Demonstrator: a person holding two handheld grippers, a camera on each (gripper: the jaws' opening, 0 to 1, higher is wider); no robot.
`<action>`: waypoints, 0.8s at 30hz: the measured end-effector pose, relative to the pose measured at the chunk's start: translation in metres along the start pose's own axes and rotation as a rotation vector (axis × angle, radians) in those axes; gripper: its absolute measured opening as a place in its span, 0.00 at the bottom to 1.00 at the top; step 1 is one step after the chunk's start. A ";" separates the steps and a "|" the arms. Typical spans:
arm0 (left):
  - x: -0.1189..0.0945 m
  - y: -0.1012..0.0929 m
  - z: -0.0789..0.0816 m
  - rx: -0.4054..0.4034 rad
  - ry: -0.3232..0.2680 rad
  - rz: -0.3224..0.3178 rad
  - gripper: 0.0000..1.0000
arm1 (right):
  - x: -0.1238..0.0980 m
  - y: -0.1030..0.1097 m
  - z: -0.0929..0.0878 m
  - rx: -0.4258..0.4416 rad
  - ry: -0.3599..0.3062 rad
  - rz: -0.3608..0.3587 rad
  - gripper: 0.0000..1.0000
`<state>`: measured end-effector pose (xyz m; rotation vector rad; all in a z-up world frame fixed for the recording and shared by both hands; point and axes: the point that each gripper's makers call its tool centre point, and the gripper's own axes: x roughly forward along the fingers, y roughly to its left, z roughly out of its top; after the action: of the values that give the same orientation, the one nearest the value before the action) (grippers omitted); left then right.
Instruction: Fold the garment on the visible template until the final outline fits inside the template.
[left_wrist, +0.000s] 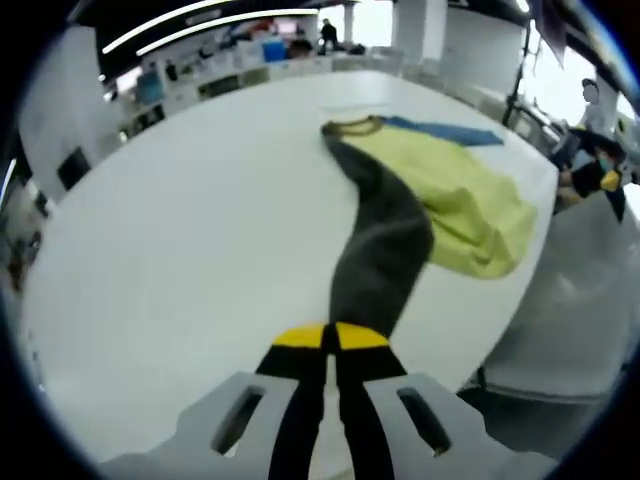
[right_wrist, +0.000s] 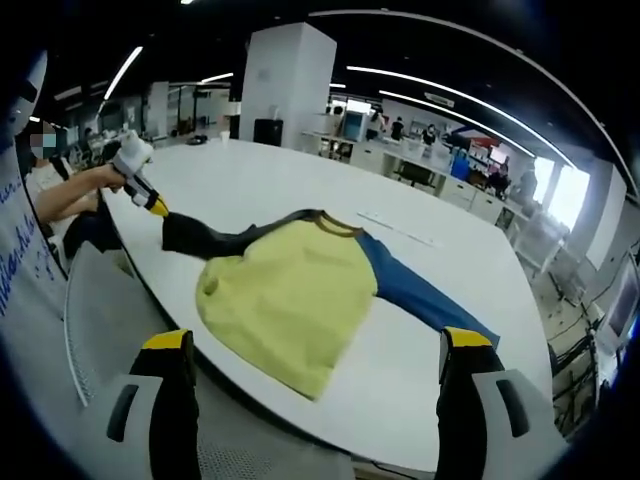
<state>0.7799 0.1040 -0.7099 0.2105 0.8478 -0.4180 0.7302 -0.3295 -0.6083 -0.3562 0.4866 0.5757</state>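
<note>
While the left gripper (left_wrist: 330, 338) pinches the dark sleeve (left_wrist: 385, 240) between closed fingers, the right gripper (right_wrist: 315, 350) hangs spread beyond the garment (right_wrist: 290, 295) on the table (right_wrist: 230, 185); soft, light cloth, best gripped at edges.

white table (right_wrist: 250, 190) | white pillar (right_wrist: 285, 75) | ceiling light strips (right_wrist: 440, 85) | bright windows (right_wrist: 572, 195)
</note>
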 end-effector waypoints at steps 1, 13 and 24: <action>-0.001 0.003 0.000 -0.001 0.000 0.003 0.00 | 0.000 0.000 0.000 -0.001 0.000 0.001 1.00; -0.003 0.051 -0.006 -0.014 0.026 0.064 0.00 | 0.007 0.005 0.007 -0.011 0.005 0.004 1.00; -0.001 0.081 -0.008 -0.048 0.018 0.103 0.00 | 0.012 0.010 0.011 -0.016 0.017 0.019 1.00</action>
<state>0.8093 0.1796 -0.7131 0.2129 0.8598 -0.2999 0.7370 -0.3117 -0.6071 -0.3725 0.5021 0.5957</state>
